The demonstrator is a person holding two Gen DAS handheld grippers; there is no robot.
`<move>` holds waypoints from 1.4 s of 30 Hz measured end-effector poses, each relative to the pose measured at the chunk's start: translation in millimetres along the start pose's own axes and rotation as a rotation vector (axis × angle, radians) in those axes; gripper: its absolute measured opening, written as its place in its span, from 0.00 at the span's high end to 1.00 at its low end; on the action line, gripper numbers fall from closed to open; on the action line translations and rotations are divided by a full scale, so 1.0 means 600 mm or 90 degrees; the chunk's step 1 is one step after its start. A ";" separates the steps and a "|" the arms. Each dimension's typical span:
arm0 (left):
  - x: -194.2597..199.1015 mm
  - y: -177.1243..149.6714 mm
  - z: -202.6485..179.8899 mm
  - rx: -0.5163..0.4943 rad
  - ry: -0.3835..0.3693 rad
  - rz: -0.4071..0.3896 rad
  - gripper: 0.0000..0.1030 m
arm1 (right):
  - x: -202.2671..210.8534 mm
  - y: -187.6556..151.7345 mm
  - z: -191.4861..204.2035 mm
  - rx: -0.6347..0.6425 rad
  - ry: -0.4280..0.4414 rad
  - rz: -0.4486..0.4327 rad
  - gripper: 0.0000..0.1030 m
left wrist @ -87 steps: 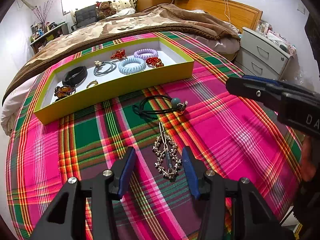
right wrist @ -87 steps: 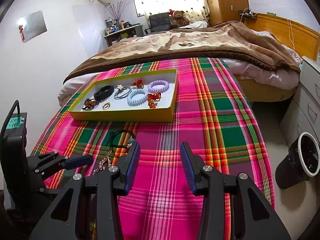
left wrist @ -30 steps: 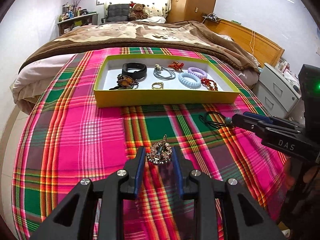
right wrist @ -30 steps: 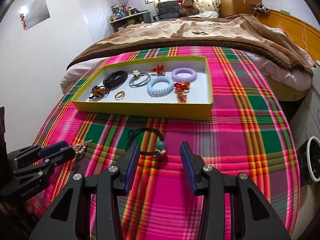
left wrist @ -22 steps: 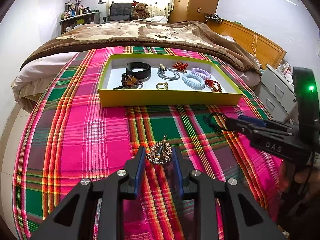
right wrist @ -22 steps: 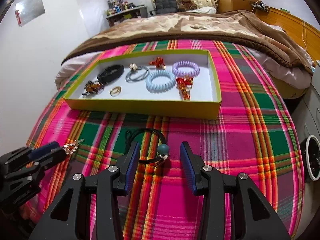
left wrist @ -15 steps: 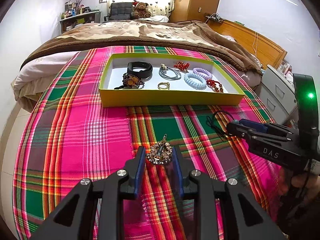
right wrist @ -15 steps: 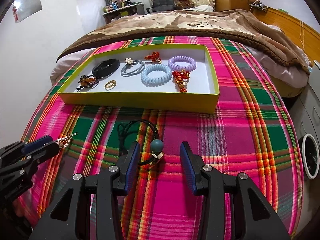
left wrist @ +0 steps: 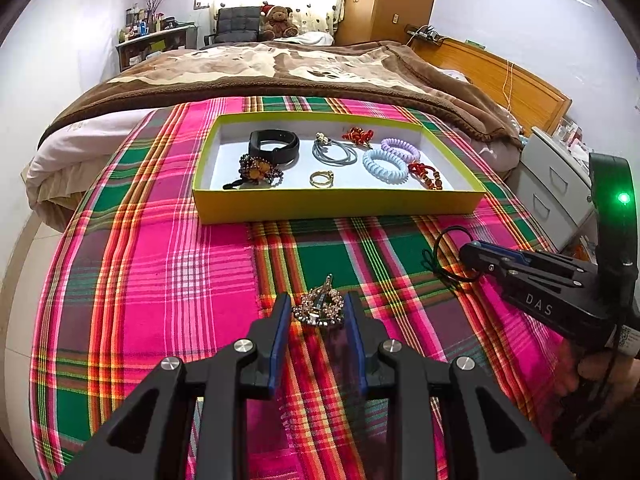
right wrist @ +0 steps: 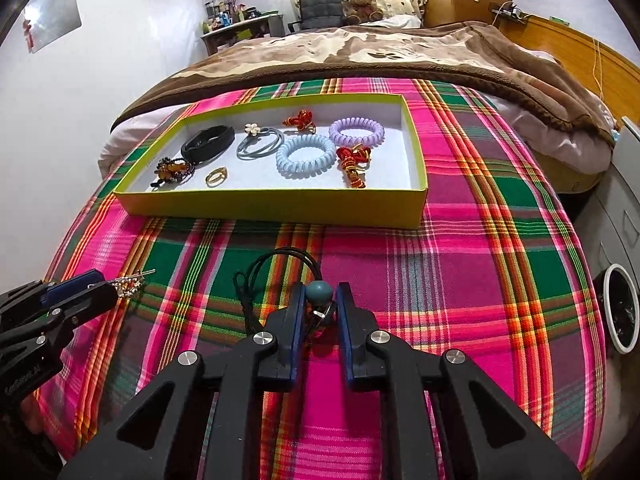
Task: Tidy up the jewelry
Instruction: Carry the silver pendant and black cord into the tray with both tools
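Item, plaid bed: left tongs point(left wrist: 316, 314) pinching beaded hair clip point(left wrist: 319, 310), right tongs point(right wrist: 319, 314) closing around teal-bead black hair tie point(right wrist: 319, 293) short of yellow tray point(right wrist: 276, 204); risk: round bead squirts free, dangling loop snags.

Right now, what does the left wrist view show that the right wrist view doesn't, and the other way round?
Only the left wrist view shows the left gripper head-on, shut on the beaded hair clip, plus the white drawer unit.

Only the right wrist view shows the right gripper closing on the teal bead of the black cord hair tie, plus a round bin on the floor.

Both show the yellow tray with jewelry inside, the plaid cloth and the teddy bear.
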State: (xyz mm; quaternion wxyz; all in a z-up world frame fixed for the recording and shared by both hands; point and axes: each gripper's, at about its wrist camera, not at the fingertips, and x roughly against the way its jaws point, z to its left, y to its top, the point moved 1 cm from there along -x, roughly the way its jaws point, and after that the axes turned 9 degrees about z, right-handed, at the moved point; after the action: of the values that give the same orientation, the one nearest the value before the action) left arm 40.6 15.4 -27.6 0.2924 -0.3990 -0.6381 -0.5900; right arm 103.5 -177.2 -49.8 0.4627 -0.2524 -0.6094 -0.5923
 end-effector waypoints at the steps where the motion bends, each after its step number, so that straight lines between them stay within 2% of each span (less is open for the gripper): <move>1: 0.001 0.001 0.000 0.000 0.002 0.000 0.73 | 0.002 0.000 -0.001 -0.001 0.003 -0.002 0.85; 10: 0.009 0.011 0.000 -0.002 0.014 -0.008 0.73 | 0.019 -0.001 -0.006 -0.006 0.015 -0.021 0.85; 17: 0.018 0.038 -0.002 -0.005 0.028 -0.022 0.73 | 0.050 0.017 -0.001 0.002 0.016 -0.060 0.85; 27: 0.018 0.091 -0.002 -0.015 0.036 -0.044 0.73 | 0.068 0.066 -0.007 0.004 0.010 -0.096 0.85; 42: -0.005 0.142 0.008 0.001 0.031 -0.053 0.73 | 0.049 0.149 -0.031 0.008 0.000 -0.099 0.85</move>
State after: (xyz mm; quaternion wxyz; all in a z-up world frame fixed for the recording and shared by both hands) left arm 115.4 18.4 13.4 0.2835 -0.3576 -0.6473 -0.6106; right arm 172.1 -186.9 16.6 0.4166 -0.2015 -0.6308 -0.6229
